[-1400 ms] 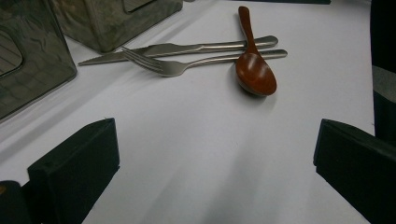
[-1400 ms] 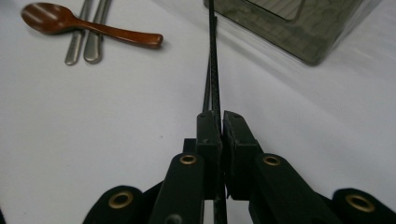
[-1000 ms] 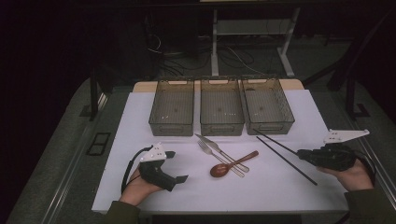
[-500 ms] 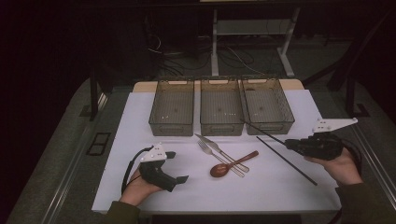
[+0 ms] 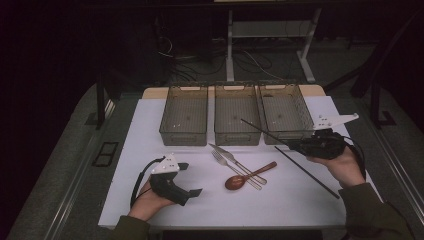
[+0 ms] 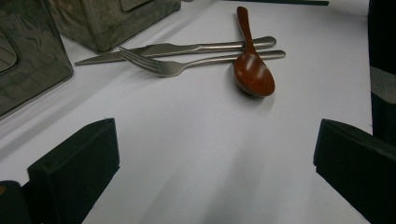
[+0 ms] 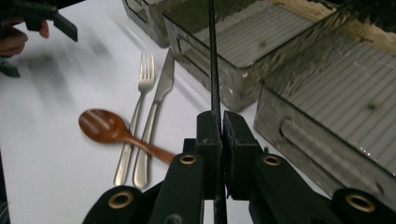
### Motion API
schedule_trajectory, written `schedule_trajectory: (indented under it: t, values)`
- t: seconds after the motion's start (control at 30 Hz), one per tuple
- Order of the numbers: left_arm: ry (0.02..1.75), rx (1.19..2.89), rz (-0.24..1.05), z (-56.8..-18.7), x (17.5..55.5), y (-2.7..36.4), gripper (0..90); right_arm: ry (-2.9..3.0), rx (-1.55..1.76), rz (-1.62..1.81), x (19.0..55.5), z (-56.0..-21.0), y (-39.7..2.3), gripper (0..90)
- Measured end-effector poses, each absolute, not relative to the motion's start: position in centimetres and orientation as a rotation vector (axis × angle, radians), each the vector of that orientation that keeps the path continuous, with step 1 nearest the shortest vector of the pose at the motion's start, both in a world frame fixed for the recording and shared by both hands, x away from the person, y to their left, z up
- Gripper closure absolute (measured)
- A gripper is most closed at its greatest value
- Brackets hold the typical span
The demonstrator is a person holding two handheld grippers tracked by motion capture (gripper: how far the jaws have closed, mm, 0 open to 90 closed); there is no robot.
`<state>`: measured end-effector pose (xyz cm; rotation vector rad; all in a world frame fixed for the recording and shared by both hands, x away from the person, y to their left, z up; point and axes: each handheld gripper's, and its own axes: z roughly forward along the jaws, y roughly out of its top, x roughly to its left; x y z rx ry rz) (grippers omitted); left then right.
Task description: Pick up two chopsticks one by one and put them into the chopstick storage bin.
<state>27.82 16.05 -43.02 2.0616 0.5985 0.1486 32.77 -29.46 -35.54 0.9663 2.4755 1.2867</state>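
White-covered bench (image 5: 150,130) mid-frame, dark room behind, desk legs (image 5: 230,45) at top. Left tongs (image 5: 192,192) apart, empty; right tongs (image 5: 295,146) clamped on black chopstick (image 5: 265,132).

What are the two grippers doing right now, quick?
Left gripper: open, holding nothing.
Right gripper: closed on one black chopstick.

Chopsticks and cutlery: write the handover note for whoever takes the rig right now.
Right tool: shut on one chopstick, lifted, its tip over the right bin.
Left tool: open, holds nothing, resting near the table's front edge.
On the table: second chopstick, knife, fork and wooden spoon, which lies across both.
Done: one chopstick picked up. All three bins look empty.
Left: probably bin that chopstick, then everything else.
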Motion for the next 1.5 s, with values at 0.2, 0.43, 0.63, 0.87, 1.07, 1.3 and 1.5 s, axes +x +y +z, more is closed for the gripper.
schedule_trajectory:
  t: [0.2,0.43,0.63,0.87,1.07,1.3,1.5]
  values:
    - [0.598,2.069,0.147,-43.1,27.7,15.9,0.0,2.469,0.963,1.285,33.8,-34.9,-27.3,84.8]
    - [0.588,2.071,0.152,-43.1,27.8,15.9,0.0,2.472,0.945,1.287,35.0,-34.4,-25.0,84.8]
    - [0.588,2.068,0.15,-43.1,27.8,15.9,0.0,2.472,0.932,1.283,36.4,-34.0,-22.7,84.8]
    - [0.595,2.06,0.144,-43.1,27.8,15.8,0.0,2.462,0.949,1.299,38.4,-33.5,-19.9,84.8]
    - [0.594,2.056,0.141,-43.1,27.8,15.8,0.0,2.465,0.96,1.298,40.0,-33.5,-17.5,84.8]
    - [0.591,2.051,0.139,-43.1,27.7,15.7,0.0,2.496,0.968,1.274,41.6,-33.9,-14.1,84.7]
    - [0.588,2.055,0.138,-43.0,27.7,15.7,0.0,2.53,0.99,1.244,43.1,-34.4,-11.2,84.7]
